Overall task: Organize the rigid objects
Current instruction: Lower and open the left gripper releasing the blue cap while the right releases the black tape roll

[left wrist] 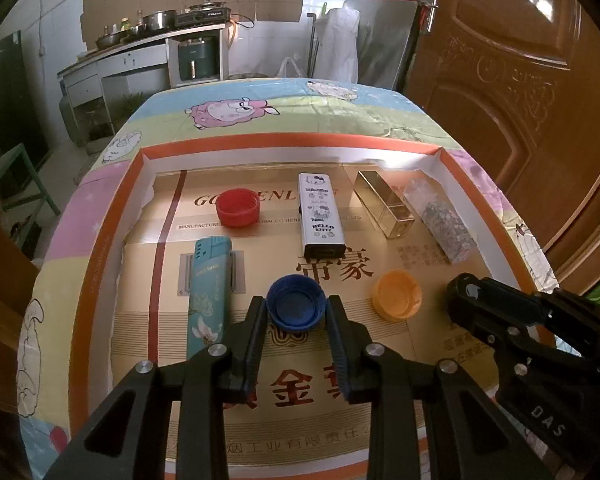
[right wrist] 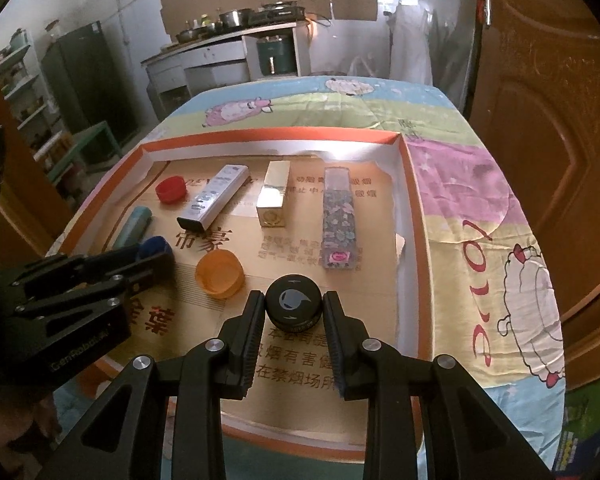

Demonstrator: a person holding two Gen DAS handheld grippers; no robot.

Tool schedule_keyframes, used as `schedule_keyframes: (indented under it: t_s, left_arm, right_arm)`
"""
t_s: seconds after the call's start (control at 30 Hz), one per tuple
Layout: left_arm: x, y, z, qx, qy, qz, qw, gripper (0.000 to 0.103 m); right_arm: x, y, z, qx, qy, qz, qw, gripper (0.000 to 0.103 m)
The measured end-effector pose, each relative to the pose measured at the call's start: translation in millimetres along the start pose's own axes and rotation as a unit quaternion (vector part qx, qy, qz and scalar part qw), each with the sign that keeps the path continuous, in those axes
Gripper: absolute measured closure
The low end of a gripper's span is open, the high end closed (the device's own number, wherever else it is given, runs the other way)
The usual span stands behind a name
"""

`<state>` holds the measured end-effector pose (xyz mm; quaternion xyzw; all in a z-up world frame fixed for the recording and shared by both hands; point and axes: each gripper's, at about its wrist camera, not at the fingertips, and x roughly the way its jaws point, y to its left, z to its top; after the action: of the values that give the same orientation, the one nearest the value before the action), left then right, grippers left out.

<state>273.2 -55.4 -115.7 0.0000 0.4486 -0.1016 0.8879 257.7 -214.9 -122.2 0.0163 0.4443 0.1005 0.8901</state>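
Note:
My left gripper point(left wrist: 297, 307) is shut on a blue bottle cap point(left wrist: 296, 306), holding it open side up at the tray floor. My right gripper point(right wrist: 294, 303) is shut on a black round cap point(right wrist: 294, 305) with a grey logo. It shows from the side in the left wrist view point(left wrist: 466, 294). An orange cap point(left wrist: 397, 295) lies between the two grippers. A red cap point(left wrist: 237, 207), a teal lighter point(left wrist: 209, 297), a white Hello Kitty lighter point(left wrist: 321, 215), a gold lighter point(left wrist: 384, 203) and a floral lighter point(left wrist: 440, 220) lie farther back.
Everything lies in a shallow cardboard tray with an orange rim point(left wrist: 292, 141) on a table with a cartoon sheep cloth point(left wrist: 236, 112). A wooden door point(left wrist: 512, 92) stands to the right. A kitchen counter point(left wrist: 140, 48) is behind.

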Motion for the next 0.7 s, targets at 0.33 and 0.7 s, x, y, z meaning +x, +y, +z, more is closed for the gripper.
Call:
schedule_keyframes:
  t_s: [0.33,0.7]
  left_arm:
    - [1.0,1.3,-1.6,0.0,0.0,-0.004,1.0,0.072]
    - [0.5,-1.8,-2.1,0.004,-0.002,-0.008,1.0,0.067]
  right_arm:
    - [4.3,2.8,-1.4,-0.013,0.006,-0.013,1.0,0.072]
    - [4.6,6.4,-3.5,-0.016,0.007,-0.005,1.0,0.072]
